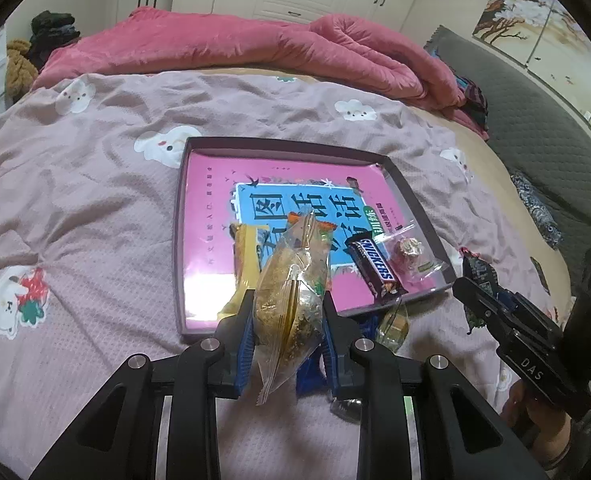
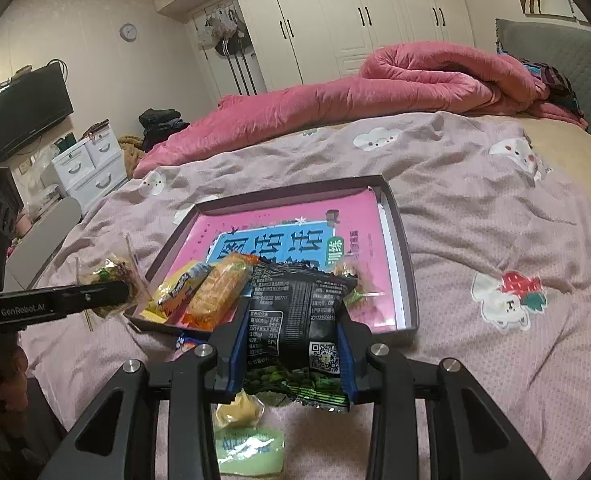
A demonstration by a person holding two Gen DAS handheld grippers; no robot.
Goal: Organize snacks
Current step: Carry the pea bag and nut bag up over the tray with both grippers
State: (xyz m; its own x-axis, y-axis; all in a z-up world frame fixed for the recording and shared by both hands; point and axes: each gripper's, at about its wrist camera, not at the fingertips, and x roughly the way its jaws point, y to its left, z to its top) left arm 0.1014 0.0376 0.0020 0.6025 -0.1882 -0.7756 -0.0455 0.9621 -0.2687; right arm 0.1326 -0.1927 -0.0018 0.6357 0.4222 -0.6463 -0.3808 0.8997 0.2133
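My left gripper is shut on a clear packet of brown snack, held above the near edge of the pink-lined tray. In the tray lie a yellow packet, a Snickers bar and a clear-wrapped sweet. My right gripper is shut on a black packet of green peas just before the tray. In the right wrist view the tray holds an orange packet and a yellow one. The left gripper shows at left with its packet.
The tray sits on a pinkish bedspread. A rolled pink quilt lies behind. Loose snacks lie near the tray's front edge: a clear-wrapped one, a yellow one and a pale green packet. A grey headboard is at right.
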